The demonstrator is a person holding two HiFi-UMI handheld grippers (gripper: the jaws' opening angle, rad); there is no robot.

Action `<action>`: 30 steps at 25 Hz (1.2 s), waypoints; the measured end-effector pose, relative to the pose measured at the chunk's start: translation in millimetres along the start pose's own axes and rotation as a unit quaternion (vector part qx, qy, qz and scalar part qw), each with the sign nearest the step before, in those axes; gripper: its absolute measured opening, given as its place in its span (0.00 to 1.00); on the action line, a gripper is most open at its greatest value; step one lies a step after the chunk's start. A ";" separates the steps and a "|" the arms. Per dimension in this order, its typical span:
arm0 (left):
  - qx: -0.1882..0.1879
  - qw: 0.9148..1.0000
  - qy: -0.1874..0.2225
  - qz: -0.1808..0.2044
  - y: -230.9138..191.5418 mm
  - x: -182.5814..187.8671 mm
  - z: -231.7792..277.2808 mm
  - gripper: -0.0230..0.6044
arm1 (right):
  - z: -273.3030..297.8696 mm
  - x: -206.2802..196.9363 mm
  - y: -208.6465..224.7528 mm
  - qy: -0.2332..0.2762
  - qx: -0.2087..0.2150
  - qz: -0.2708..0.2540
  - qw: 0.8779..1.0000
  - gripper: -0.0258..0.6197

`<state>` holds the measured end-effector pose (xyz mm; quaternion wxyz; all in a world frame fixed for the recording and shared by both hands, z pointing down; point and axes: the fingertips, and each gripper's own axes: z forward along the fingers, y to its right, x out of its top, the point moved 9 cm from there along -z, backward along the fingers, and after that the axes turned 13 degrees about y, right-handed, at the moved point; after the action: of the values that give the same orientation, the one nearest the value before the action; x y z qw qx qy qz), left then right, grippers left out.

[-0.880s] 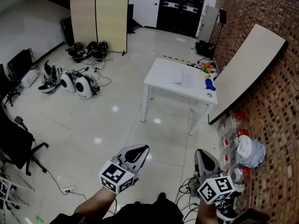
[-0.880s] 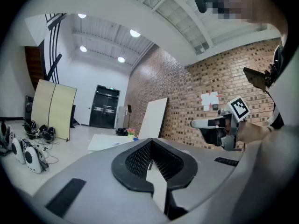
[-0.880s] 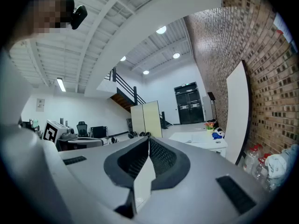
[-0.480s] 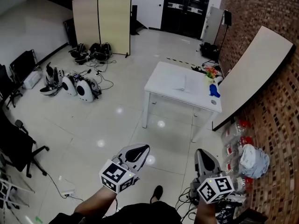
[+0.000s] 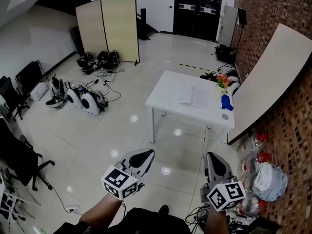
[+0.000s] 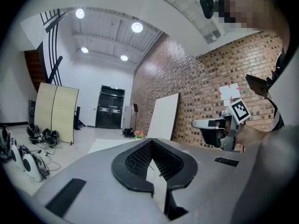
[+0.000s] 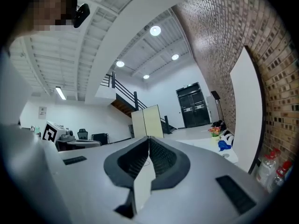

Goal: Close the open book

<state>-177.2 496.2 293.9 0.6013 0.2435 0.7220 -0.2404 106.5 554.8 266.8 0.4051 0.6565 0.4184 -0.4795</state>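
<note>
My left gripper (image 5: 145, 155) and right gripper (image 5: 212, 158) are both pinched together, nothing in them; the open book (image 5: 191, 95) lies flat on the white table (image 5: 163, 88), well ahead of my fingers, a bit right-ish.

No word, number or brand can be read at this moment. Only black-and-white square markers are seen on the cubes of the left gripper (image 5: 146, 154) and the right gripper (image 5: 211, 156). Print on the open book (image 5: 191, 95) and white strips on the black doors (image 5: 195, 6) are too small to be made out.
</note>
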 end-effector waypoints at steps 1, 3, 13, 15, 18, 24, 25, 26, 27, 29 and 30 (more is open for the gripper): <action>0.003 1.000 0.000 0.002 0.5 -2.2 11.3 0.03 | 3.5 -1.7 12.6 0.000 0.000 0.003 1.000 0.04; 0.006 1.000 -0.004 0.005 -2.5 -4.4 29.4 0.03 | 12.0 -6.0 30.5 -0.001 -0.002 0.012 1.000 0.04; 0.002 1.000 -0.022 0.007 -31.5 -14.9 84.2 0.03 | 53.5 -20.3 67.1 -0.005 -0.006 0.025 1.000 0.04; 0.002 1.000 -0.022 0.002 -42.1 -20.3 95.6 0.03 | 66.5 -25.5 72.8 -0.010 -0.006 0.025 1.000 0.04; -0.001 1.000 -0.019 -0.004 -62.0 -29.4 117.1 0.03 | 92.0 -33.5 84.1 -0.017 -0.008 0.021 1.000 0.04; -0.007 1.000 -0.008 -0.007 -133.5 -38.1 156.3 0.03 | 168.7 -46.2 90.0 -0.025 -0.011 0.006 1.000 0.04; -0.008 1.000 -0.006 -0.007 -146.8 -38.8 163.8 0.03 | 183.3 -48.4 92.2 -0.025 -0.013 0.004 1.000 0.04; -0.009 1.000 -0.004 -0.008 -160.0 -39.0 171.8 0.03 | 197.9 -50.9 95.0 -0.025 -0.015 0.004 1.000 0.04; -0.011 1.000 -0.003 -0.009 -173.0 -38.6 179.6 0.03 | 212.5 -53.3 97.8 -0.025 -0.018 0.004 1.000 0.04; -0.017 1.000 -0.004 -0.010 -198.8 -37.0 193.9 0.03 | 241.7 -56.1 101.1 -0.026 -0.024 0.001 0.999 0.04; -0.019 1.000 -0.003 -0.009 -211.5 -36.3 200.5 0.03 | 256.2 -56.7 101.8 -0.026 -0.025 0.000 0.999 0.04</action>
<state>-156.4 203.6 308.9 0.6063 0.2245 0.7266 -0.2326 116.8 273.8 280.8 0.4319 0.6333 0.4196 -0.4862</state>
